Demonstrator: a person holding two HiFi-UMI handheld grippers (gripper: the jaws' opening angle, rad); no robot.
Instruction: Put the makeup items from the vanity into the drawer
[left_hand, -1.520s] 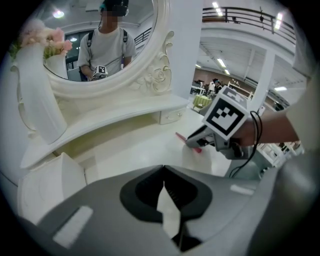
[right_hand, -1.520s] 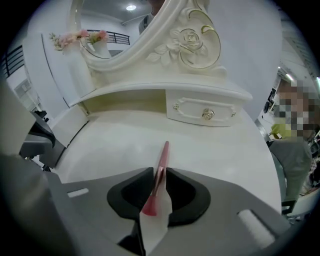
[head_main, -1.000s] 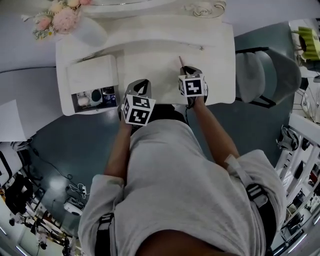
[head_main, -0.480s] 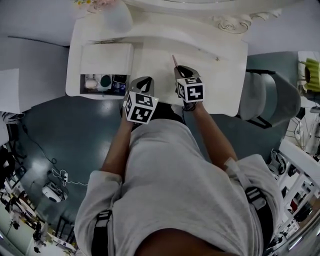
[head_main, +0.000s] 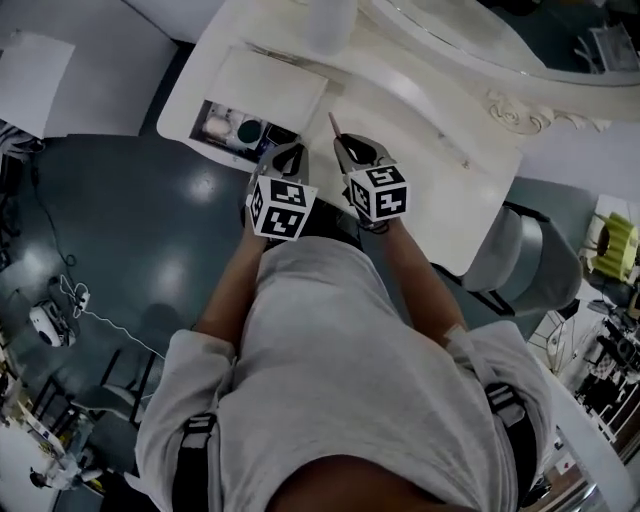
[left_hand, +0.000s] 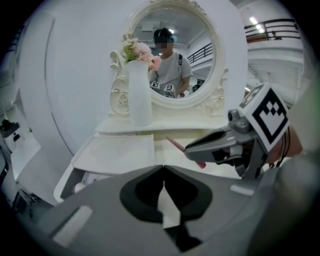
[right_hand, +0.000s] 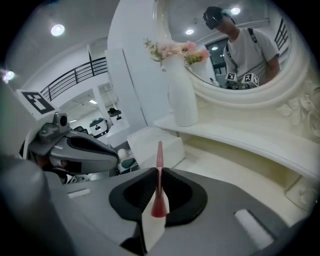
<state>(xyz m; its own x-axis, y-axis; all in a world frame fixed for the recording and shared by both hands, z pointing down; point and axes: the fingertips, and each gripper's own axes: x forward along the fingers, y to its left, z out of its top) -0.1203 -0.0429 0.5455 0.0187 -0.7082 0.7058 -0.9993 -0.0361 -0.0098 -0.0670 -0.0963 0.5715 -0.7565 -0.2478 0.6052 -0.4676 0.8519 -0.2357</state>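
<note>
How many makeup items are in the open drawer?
3, in a row in the open white drawer: a white round item leftmost, a teal round one in the middle, a dark one rightmost. Others may be hidden inside.

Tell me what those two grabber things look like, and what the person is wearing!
The left gripper and right gripper are grey, with pointed jaws like beaks and a dark hollow behind the tips. Each carries a white cube printed with black square markers. The person wears a light grey short-sleeved shirt with dark shoulder straps.
</note>
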